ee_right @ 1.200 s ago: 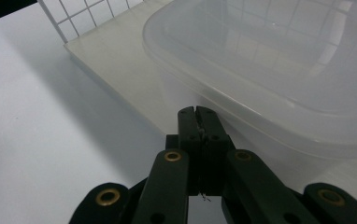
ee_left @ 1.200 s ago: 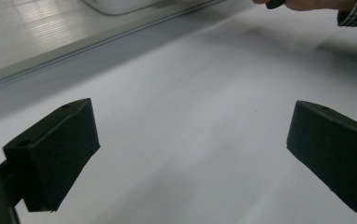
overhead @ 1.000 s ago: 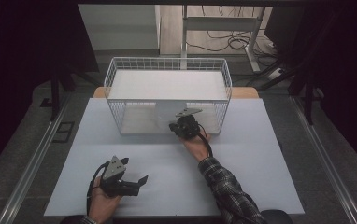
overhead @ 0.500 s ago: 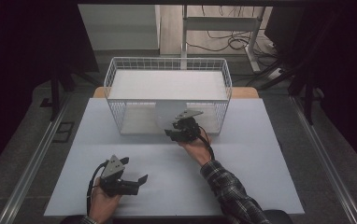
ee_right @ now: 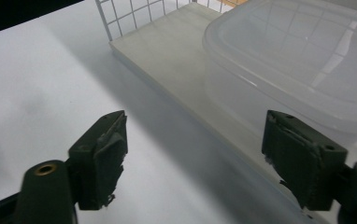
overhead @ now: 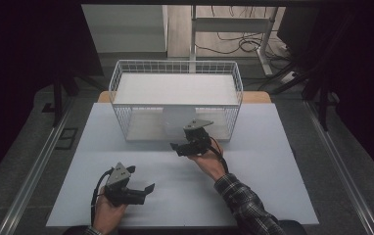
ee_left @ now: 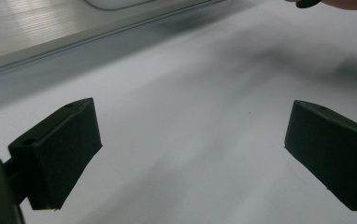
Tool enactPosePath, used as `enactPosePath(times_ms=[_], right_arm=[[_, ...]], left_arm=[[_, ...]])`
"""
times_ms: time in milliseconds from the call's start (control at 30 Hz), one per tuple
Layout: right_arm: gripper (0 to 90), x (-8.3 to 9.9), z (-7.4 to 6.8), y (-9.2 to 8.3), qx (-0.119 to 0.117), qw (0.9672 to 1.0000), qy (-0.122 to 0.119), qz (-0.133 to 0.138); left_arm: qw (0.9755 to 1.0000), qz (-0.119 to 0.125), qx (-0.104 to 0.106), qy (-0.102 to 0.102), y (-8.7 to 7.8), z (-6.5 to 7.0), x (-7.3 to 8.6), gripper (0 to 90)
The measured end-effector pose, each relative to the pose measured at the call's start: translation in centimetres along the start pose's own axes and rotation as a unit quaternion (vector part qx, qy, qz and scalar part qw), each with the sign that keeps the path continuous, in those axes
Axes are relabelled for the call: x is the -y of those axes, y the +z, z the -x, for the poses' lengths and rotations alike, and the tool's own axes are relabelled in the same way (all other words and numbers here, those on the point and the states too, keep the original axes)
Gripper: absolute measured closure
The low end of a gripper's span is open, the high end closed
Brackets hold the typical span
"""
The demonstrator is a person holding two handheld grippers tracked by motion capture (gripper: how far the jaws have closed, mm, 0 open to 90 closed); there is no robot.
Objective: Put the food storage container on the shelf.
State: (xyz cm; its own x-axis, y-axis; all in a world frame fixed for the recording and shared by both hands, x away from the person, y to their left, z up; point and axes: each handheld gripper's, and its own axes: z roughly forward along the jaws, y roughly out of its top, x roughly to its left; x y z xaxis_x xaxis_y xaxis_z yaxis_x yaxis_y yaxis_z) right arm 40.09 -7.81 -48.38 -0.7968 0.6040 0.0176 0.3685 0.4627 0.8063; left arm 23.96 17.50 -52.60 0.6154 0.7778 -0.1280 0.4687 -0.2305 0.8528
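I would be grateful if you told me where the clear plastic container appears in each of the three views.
High view: the clear plastic container sits centre frame on the lower shelf of the wire rack, just behind the right gripper.
Left gripper view: I cannot make it out.
Right gripper view: upper right, beyond the open jaws.
Shared landmark: the white tabletop.

Dim, soft-focus, dark surroundings, faint shadows

high view: I look down from above the near edge, facing 12 o'clock over the white table (overhead: 273, 161) to the wire basket (overhead: 175, 100).
left gripper view: low, close to the table (ee_left: 190, 93).
right gripper view: close, sharing the basket (ee_right: 120, 18) corner.
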Motion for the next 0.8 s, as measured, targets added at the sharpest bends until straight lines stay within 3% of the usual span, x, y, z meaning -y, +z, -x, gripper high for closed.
enactPosePath(times_ms=[633,800], right_arm=[[4.9,2.2,-0.3,-2.0,-0.016,0.9996,0.014,-0.017],[1.4,3.0,-0.3,-2.7,-0.017,0.9994,0.003,-0.03]], left_arm=[[1.0,0.001,0.004,-0.005,0.0,-0.1,0.1,3.0],[1.0,0.002,0.003,-0.004,0.0,-0.1,0.1,2.9]])
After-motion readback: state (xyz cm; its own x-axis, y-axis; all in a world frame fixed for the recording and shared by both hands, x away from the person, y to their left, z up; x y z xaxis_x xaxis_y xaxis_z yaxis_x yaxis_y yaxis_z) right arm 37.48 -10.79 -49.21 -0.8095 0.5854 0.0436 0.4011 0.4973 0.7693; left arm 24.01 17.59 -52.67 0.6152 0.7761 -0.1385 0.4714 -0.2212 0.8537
